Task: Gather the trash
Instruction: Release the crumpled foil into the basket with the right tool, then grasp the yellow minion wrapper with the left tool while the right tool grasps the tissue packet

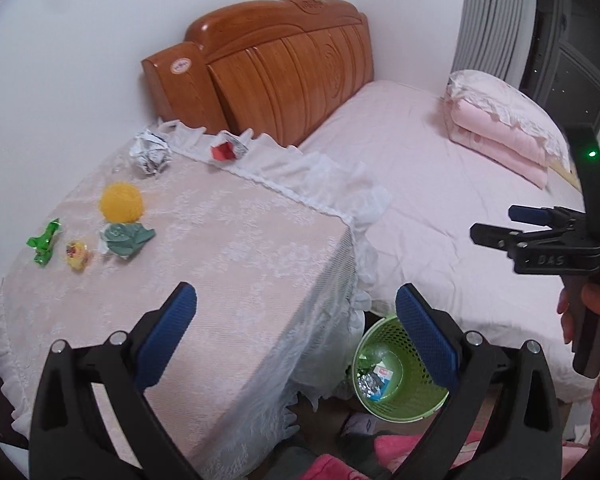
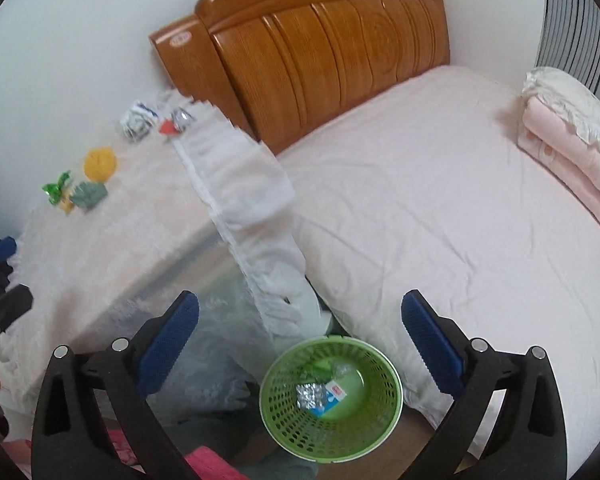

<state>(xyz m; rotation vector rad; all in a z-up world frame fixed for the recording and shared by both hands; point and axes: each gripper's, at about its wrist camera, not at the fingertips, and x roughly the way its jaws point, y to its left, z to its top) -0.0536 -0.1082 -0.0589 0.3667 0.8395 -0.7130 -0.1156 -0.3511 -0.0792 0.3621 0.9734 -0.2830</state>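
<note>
Several pieces of trash lie on the lace-covered table (image 1: 240, 264): a crumpled paper ball (image 1: 150, 152), a red wrapper (image 1: 224, 151), a yellow ball (image 1: 122, 202), a green wrapper (image 1: 44, 242), a small yellow wrapper (image 1: 76, 255) and a grey-green wad (image 1: 126, 240). On the floor between table and bed stands a green basket (image 2: 284, 424) holding foil (image 2: 312, 396) and other scraps. My left gripper (image 1: 296, 296) hangs open and empty over the table's near corner. My right gripper (image 2: 300, 300) is open and empty above the basket; a hand holds it at the right (image 1: 494, 224).
A pink-sheeted bed (image 1: 440, 200) with a wooden headboard (image 1: 284, 64) fills the right side. A folded pink quilt (image 1: 500, 132) lies on its far side. The table stands against a white wall. Pink cloth (image 1: 420, 448) lies on the floor near the basket.
</note>
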